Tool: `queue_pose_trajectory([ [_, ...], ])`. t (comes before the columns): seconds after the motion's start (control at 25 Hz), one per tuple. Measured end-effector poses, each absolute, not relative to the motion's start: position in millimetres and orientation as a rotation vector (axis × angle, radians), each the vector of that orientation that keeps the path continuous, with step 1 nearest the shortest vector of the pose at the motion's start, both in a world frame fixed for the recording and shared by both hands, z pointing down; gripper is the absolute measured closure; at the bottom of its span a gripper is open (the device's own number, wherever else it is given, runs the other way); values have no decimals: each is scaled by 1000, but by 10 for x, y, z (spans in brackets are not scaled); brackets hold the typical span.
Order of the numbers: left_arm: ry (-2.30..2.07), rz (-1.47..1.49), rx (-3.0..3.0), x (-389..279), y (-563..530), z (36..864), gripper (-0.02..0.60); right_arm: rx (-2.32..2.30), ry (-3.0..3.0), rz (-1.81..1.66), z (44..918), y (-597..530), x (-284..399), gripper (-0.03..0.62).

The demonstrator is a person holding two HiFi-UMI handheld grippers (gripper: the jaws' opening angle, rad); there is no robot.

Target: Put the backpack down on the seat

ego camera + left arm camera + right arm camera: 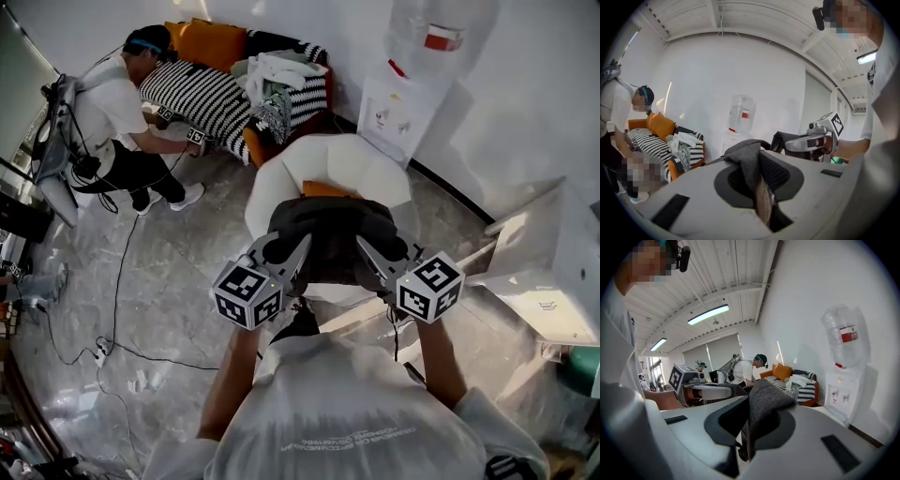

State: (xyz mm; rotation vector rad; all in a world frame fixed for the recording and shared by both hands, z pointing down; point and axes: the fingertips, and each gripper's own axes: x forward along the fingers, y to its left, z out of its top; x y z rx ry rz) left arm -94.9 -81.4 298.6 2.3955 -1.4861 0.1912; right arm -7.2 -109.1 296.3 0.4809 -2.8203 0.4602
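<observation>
Left tool (296, 247) and right tool (367, 247) each clamp the dark grey fabric backpack (333, 230) over the white round armchair (323, 159), which likely needs lowering next.

so the white armchair (274, 178) has an orange cushion (326, 188) on its seat, and cables (116, 281) snake across the glossy grey floor (197, 281)

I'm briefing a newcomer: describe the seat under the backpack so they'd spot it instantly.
Find the white water dispenser by the wall. Before it stands a rounded white armchair with an orange cushion; the nearby sofa is orange with striped covers.
</observation>
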Motion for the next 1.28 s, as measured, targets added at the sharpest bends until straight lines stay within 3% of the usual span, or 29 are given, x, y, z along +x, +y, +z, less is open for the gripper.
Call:
queue_pose_trajectory([
  [0.64,-1395,207,2384,-1700,-1527,3237,528,547,-2767,517,3222,-1732,-796,560],
  [1.28,-1267,240,2345,-2045,-2101,3898,528,595,-2681,671,3868,-2222,-1108,560],
])
